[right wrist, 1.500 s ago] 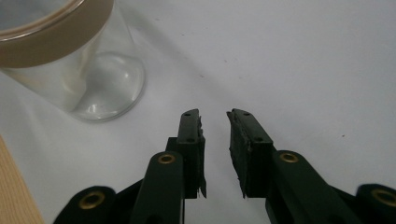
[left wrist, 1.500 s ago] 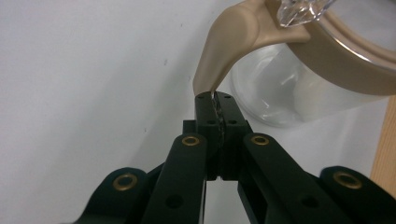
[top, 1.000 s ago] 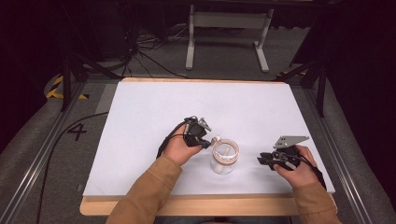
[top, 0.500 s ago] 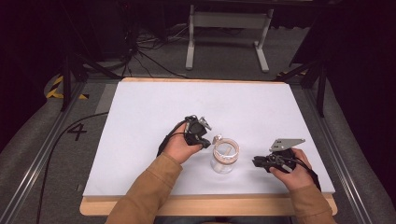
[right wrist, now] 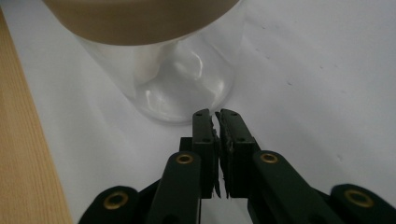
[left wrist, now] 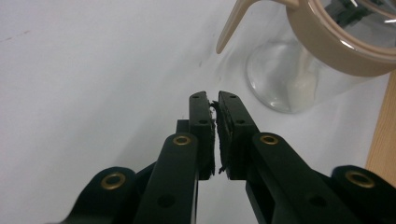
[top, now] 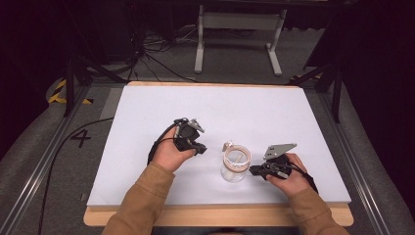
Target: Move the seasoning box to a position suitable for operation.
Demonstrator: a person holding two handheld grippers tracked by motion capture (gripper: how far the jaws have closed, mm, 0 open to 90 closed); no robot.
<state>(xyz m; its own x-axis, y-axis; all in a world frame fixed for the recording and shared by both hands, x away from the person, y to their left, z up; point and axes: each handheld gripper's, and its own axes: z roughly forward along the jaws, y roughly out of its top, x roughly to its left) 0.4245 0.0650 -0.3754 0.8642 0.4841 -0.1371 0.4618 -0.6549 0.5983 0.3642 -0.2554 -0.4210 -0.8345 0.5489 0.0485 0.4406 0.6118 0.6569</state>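
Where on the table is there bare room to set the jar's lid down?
The table's far half is bare, as are its left and right margins. It is crowded near the front edge, where the left gripper, jar and right gripper sit together.

A clear glass jar stands upright on the white counter, near its front edge. A tan lid with a small side tab closes its top.

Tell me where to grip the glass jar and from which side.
Probably grip the glass jar around its clear wall below the tan lid, coming in level from the right gripper side. It stands upright, and the wide lid overhangs, so a top grasp looks awkward.
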